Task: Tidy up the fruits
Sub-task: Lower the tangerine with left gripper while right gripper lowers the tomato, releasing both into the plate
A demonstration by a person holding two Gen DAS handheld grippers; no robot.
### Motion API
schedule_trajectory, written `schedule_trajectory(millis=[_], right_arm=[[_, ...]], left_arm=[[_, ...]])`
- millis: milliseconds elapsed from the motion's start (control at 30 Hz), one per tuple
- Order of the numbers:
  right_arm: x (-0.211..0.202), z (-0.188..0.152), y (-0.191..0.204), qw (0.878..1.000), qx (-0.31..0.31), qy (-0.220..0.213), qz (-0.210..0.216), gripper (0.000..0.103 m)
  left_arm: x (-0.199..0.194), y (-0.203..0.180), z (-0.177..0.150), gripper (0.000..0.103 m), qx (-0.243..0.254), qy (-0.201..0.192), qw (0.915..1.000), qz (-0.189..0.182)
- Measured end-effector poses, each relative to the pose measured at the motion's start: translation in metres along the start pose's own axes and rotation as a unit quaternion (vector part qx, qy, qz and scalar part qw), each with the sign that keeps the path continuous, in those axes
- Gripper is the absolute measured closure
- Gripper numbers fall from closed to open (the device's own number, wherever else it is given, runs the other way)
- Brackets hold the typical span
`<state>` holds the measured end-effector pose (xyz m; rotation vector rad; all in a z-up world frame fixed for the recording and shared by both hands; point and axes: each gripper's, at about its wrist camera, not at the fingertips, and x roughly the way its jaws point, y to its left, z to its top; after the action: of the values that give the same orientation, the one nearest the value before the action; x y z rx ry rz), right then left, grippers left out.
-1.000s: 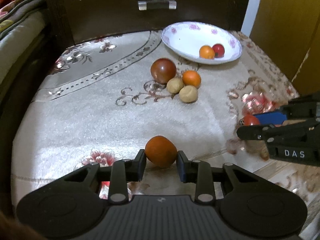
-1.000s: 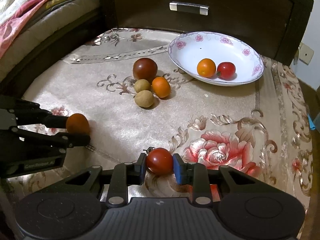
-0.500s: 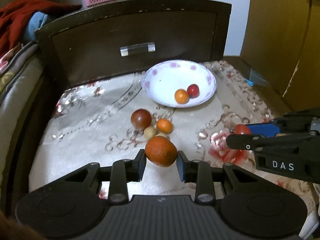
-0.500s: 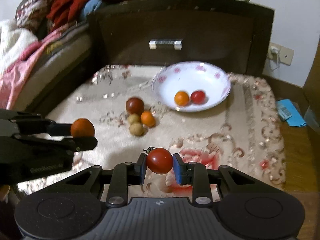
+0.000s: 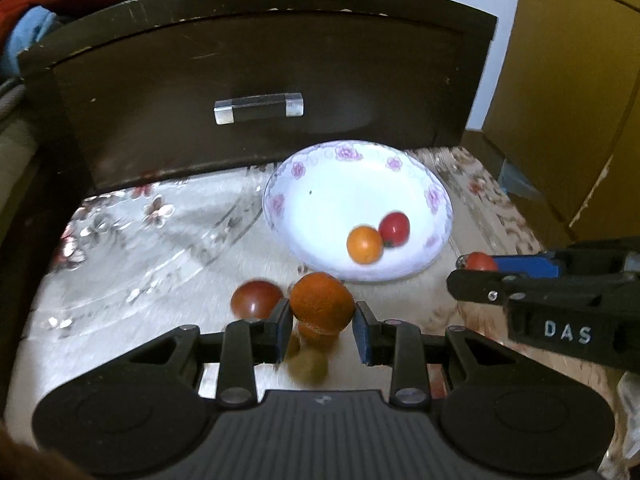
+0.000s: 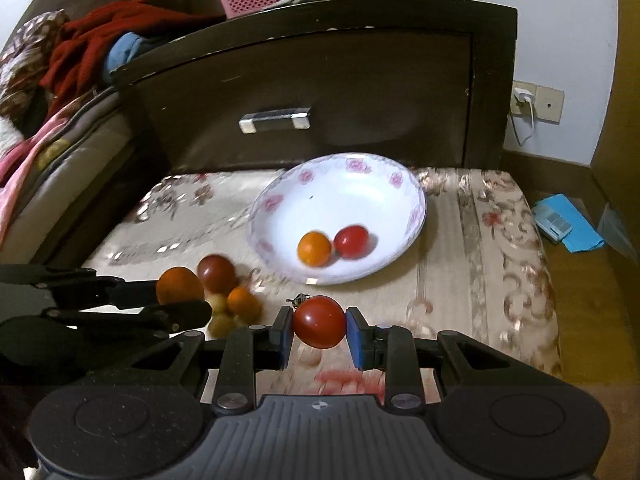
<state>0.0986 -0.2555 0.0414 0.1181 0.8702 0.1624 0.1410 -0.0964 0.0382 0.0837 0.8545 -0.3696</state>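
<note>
My left gripper (image 5: 322,332) is shut on an orange (image 5: 322,307) and holds it in the air above the loose fruit. My right gripper (image 6: 319,336) is shut on a red tomato (image 6: 319,321), also lifted, just in front of the white flowered bowl (image 6: 360,184). The bowl (image 5: 320,196) holds a small orange (image 5: 364,245) and a small red tomato (image 5: 395,229). On the cloth lie a dark tomato (image 6: 216,273), a small orange (image 6: 243,304) and pale round fruits (image 6: 221,324). The right gripper (image 5: 476,270) shows at the right of the left wrist view.
A dark wooden drawer front (image 6: 312,92) with a metal handle (image 6: 275,119) stands right behind the bowl. A sofa with blankets (image 6: 36,152) lies to the left. The table's right edge (image 6: 554,280) drops to the floor, where a blue packet (image 6: 568,222) lies.
Both grippers have lifted their fruit off the cloth and moved forward toward the bowl. The bowl and drawer now look larger and closer.
</note>
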Motion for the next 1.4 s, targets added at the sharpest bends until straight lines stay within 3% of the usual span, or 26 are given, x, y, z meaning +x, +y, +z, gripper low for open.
schedule_trajectory(millis=[600,1133,1400], right_arm=[[0.062,0.030,-0.025,1.000,-0.015,0.006,-0.020,0.081],[0.080,0.033,-0.026,1.000,-0.022,0.004,-0.014,0.079],[0.079,0.036,-0.029,1.000,-0.013,-0.007,-0.015,0.070]], left_arm=[[0.059,0.001,0.039,0.062,-0.006,0.006,0.9999,-0.010],[0.073,0.007,0.045,0.062,-0.017,0.013,0.9997,-0.013],[0.069,0.009,0.048,0.062,-0.027,0.008,0.9995,-0.011]])
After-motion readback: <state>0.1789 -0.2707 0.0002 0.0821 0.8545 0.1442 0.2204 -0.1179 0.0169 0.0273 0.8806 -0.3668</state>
